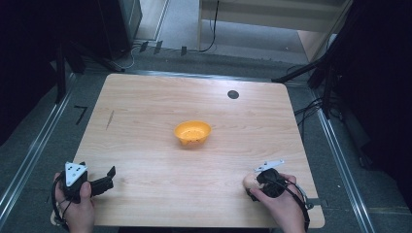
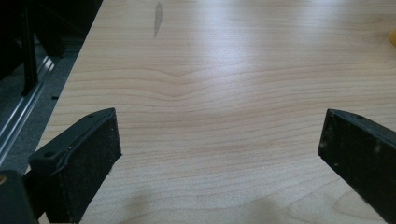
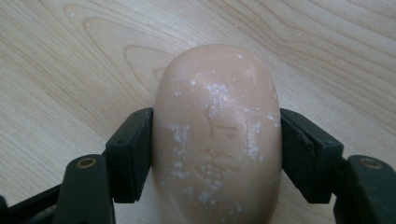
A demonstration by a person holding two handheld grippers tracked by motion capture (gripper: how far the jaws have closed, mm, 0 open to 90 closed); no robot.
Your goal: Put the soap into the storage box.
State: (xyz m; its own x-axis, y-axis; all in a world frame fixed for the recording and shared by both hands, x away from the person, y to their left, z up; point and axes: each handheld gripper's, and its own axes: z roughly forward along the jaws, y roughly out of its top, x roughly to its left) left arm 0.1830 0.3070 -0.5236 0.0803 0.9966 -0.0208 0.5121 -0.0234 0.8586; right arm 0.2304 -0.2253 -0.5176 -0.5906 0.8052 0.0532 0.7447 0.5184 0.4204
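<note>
A pale beige rounded bar [image 3: 217, 84], like a piece of soap with white flecks on it, lies on the wooden table [image 1: 145, 111] near its front right. My right gripper [image 3: 215, 119] is shut on the bar, both black pads pressed flat against its sides. In the high view the right gripper [image 1: 251, 187] and the bar [image 1: 248, 180] sit just ahead of the person's right hand. At the front left corner my left gripper [image 1: 111, 178] rests low over the wood. It stands open [image 2: 219, 126], with bare table between its jaws.
An orange bowl [image 1: 193, 132] stands in the middle of the table, and its rim [image 2: 393, 37] peeks in at the right edge of the left gripper view. A small black disc [image 1: 233, 94] lies toward the far edge. A dark streak [image 1: 110, 119] marks the left side.
</note>
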